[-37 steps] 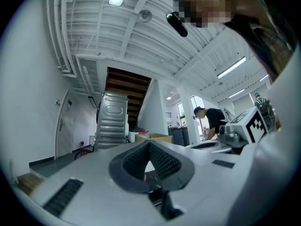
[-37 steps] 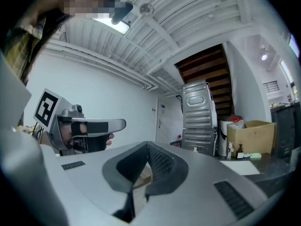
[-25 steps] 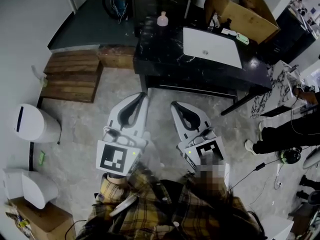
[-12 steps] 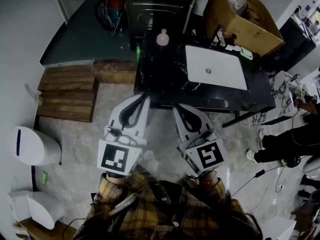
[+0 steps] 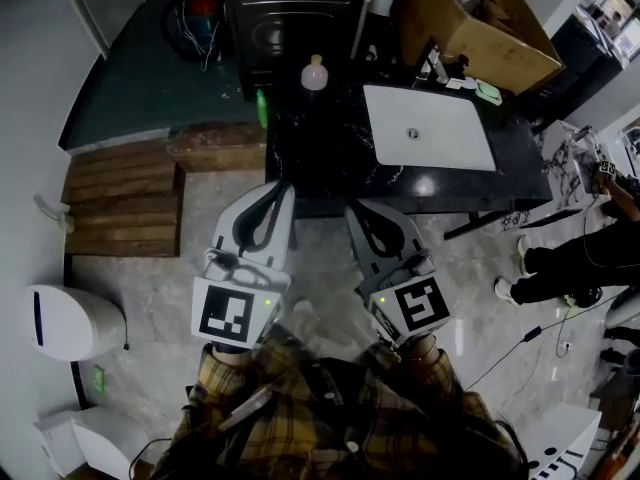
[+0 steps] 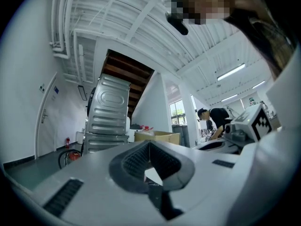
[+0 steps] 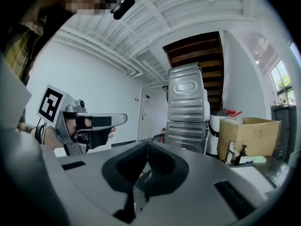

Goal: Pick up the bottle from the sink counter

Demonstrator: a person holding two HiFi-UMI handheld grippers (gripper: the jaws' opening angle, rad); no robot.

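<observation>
While two hand-held grippers [image 5: 283, 187] [image 5: 351, 209] hang closed, one bottle [image 5: 314, 73] stands on the counter [image 5: 322, 150].

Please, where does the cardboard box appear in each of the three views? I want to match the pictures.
Head view: the cardboard box is at the top right, beyond the white sink.
Left gripper view: small, near the centre of the picture.
Right gripper view: at the right side, at middle height.
Shared landmark: the grey appliance stack, left of the box in every view.

No text legible (anywhere here).
</observation>
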